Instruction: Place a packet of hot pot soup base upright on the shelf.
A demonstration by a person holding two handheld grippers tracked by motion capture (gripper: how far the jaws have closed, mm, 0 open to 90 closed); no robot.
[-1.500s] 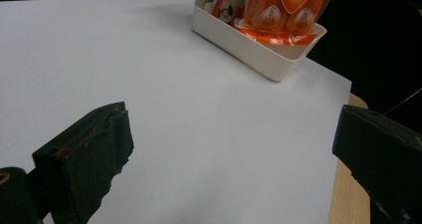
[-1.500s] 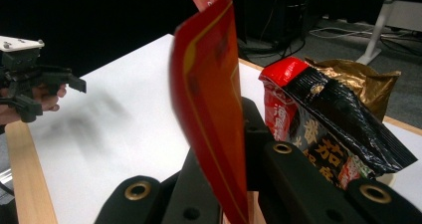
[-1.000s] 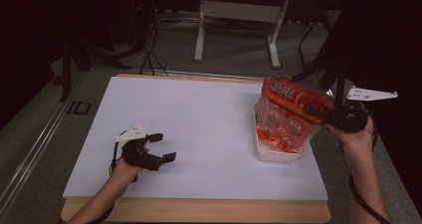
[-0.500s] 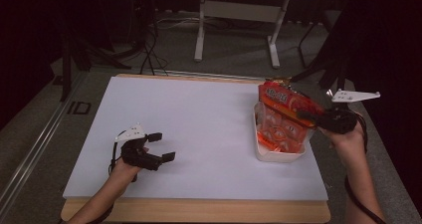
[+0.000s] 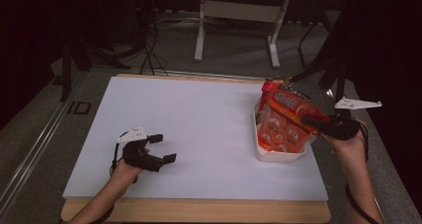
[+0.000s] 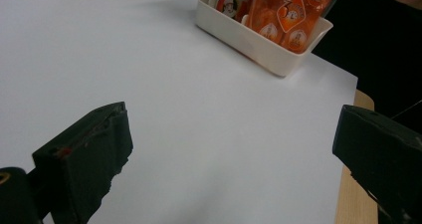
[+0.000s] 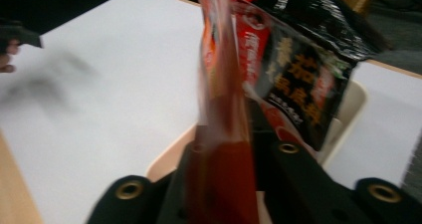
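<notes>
One blurred orange bag point(image 7: 219, 134) hides right tongs' point(image 7: 226, 184) tips.

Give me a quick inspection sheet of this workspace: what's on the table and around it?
Surface: white board on a wooden table, mostly bare.
Job's things: orange snack bag going into a white tub at the right side; a dark packet stands in the tub beside it.
Clutter: nothing seen.
Grippers: right gripper has the bag's edge between its jaws, which have just been opening; left gripper rests open on the board, holding nothing.
Cables: one trails from the left gripper along the forearm; others lie on the floor behind the table.
Surroundings: grey floor, white stand legs, dark room.
</notes>
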